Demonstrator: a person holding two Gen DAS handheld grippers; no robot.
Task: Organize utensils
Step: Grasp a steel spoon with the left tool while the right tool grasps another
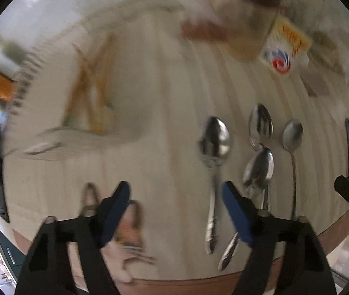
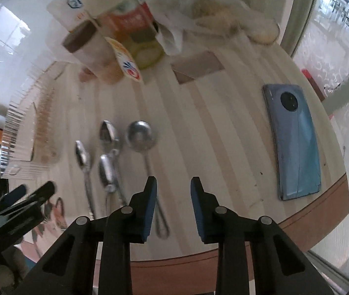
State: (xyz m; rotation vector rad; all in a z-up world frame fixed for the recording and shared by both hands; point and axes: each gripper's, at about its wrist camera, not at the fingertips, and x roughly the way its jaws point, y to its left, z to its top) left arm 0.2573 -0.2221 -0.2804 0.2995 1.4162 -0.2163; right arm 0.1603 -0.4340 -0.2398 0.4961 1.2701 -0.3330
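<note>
Several steel spoons lie side by side on the pale striped table. In the left wrist view a large spoon (image 1: 213,147) lies left of two overlapping spoons (image 1: 260,147) and a thin round-bowled spoon (image 1: 293,137). In the right wrist view the same spoons show, the round-bowled one (image 2: 140,136) rightmost. My left gripper (image 1: 175,196) is open and empty, just left of the spoon handles. My right gripper (image 2: 173,186) is open and empty, just right of the round spoon's handle. The left gripper shows in the right wrist view (image 2: 26,194).
A clear ridged tray (image 2: 26,132) with chopsticks stands at the left. A blue phone (image 2: 295,140) lies at the right. Food packets and jars (image 2: 115,46) crowd the far side. The table's brown front edge (image 2: 199,260) is close.
</note>
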